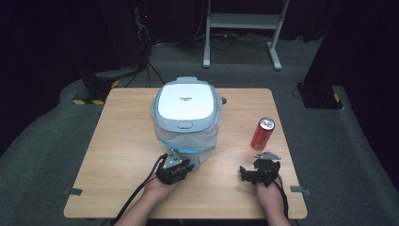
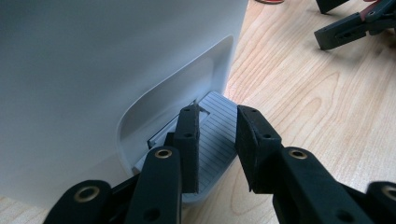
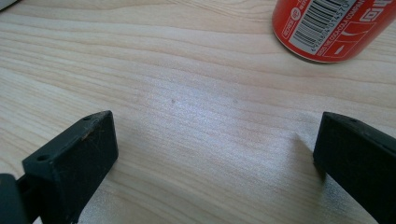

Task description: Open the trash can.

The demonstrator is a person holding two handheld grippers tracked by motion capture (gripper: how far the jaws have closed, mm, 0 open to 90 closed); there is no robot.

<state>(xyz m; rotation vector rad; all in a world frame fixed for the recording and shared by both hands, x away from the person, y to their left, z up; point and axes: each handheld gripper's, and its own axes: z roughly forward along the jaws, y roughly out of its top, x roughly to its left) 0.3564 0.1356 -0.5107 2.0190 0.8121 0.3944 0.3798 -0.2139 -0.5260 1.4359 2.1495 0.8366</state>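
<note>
High view, bin: a white-and-grey pedal bin with a clear liner stands at the centre of the wooden table.
High view, left gripper: the left gripper sits low at the bin's front base, lower centre of the frame.
High view, right gripper: the right gripper rests at lower right, just below a red can and apart from it.
Left gripper view, pedal: a ribbed grey foot pedal juts from a recess at the bin's foot, mid-frame.
Left gripper view, jaws: drawn close together, one jaw lying on the pedal's ribbed top, the other just off its right edge; a narrow gap remains and nothing is pinched.
Right gripper view, jaws: spread wide over bare wood, with the can at the upper right.
Step in hand: seemingly pressing the pedal to raise the lid, which is down.
Next move: a firm downward push on the pedal, keeping the jaw from sliding off its rounded edge.
</note>
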